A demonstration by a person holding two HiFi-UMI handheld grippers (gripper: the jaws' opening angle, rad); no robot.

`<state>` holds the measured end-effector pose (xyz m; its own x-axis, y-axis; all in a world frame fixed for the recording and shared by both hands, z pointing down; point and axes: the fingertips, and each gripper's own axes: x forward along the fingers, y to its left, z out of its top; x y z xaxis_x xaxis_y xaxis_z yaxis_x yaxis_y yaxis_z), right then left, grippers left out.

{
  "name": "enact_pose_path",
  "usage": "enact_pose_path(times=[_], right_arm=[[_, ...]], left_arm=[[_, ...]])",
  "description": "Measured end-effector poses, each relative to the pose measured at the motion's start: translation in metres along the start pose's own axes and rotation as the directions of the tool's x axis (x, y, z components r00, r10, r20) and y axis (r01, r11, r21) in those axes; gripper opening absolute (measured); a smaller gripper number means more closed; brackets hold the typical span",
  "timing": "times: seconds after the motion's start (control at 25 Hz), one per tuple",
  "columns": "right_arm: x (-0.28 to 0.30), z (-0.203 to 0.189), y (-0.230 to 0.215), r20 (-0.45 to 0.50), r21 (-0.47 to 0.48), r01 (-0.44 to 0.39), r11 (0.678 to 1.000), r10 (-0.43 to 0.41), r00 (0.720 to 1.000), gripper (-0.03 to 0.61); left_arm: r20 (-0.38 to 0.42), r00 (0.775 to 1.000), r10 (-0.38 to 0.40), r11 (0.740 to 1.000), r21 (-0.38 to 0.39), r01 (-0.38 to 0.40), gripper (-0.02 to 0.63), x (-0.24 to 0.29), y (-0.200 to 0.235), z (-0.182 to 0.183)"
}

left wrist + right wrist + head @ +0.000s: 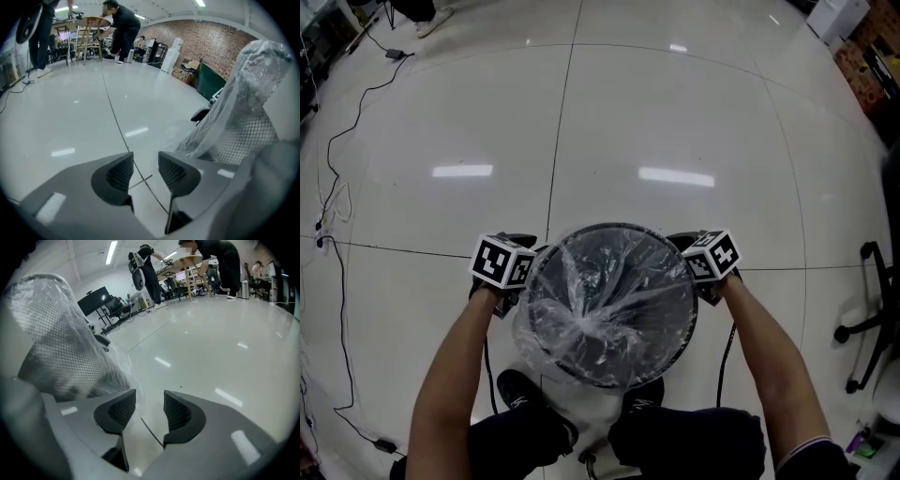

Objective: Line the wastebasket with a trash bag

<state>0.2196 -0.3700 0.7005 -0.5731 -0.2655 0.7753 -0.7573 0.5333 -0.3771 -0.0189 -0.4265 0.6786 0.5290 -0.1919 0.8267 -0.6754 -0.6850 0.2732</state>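
- Both forearms reached forward and down, one on each side of the wastebasket (546, 274); the left forearm (455, 375) ran up to the basket's left side, the right forearm (773, 361) to its right side
- The left gripper (517, 274) sat just beside the left of the rim and pointed steeply down at the floor (675, 112); in the left gripper view its jaws (145, 171) stood apart, with only bare floor and a tile seam between the pads
- The right gripper (701, 272) mirrored it at the right of the rim; in the right gripper view its jaws (150, 411) were likewise parted and held nothing
- Each gripper's cube bore black-and-white square marker patterns; these were the only markings to be made out
- The wastebasket, a dark mesh one (243, 140) (51, 362), stood on the floor where two tile seams crossed, just ahead of the person's shoes (520, 389)
- The clear trash bag (600, 309) was drawn over the rim; it sagged in crumpled folds across the opening and hung down the outer mesh wall (253, 79) (42, 301)
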Motion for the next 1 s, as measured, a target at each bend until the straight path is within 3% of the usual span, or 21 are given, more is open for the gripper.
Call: enact_pose_path(times=[0.32,0.44,0.64,0.76,0.8,0.84,1.0], right_arm=[[-0.049,0.022,0.009,0.066,0.0,0.019,1.0,-0.019,0.998,0.187],[-0.065,0.025,0.011,0.071,-0.016,0.05,0.999,-0.049,0.996,0.187],[-0.099,0.043,0.016,0.111,-0.043,0.116,0.992,-0.11,0.988,0.176],[-0.127,0.064,0.024,0.158,-0.074,0.173,0.982,-0.16,0.974,0.102],[-0.137,0.072,0.028,0.18,-0.083,0.196,0.977,-0.179,0.967,0.053],[-0.148,0.079,0.032,0.202,-0.09,0.212,0.973,-0.191,0.961,0.026],[-0.179,0.107,0.065,0.248,-0.139,0.208,0.968,-0.169,0.954,0.003]], left_arm=[[0.043,0.998,0.039,0.999,0.031,-0.04,0.167,-0.042,-0.003,0.025],[0.033,0.997,0.072,0.996,0.052,-0.074,0.169,-0.057,-0.001,0.022],[0.08,0.991,0.107,0.992,0.06,-0.112,0.166,-0.091,-0.005,0.038],[0.122,0.985,0.12,0.988,0.087,-0.131,0.129,-0.117,-0.017,0.054],[0.139,0.983,0.122,0.985,0.103,-0.137,0.045,-0.126,-0.023,0.06],[0.156,0.98,0.122,0.983,0.118,-0.142,0.011,-0.135,-0.029,0.066],[0.207,0.97,0.129,0.974,0.158,-0.163,0.011,-0.168,-0.051,0.085]])
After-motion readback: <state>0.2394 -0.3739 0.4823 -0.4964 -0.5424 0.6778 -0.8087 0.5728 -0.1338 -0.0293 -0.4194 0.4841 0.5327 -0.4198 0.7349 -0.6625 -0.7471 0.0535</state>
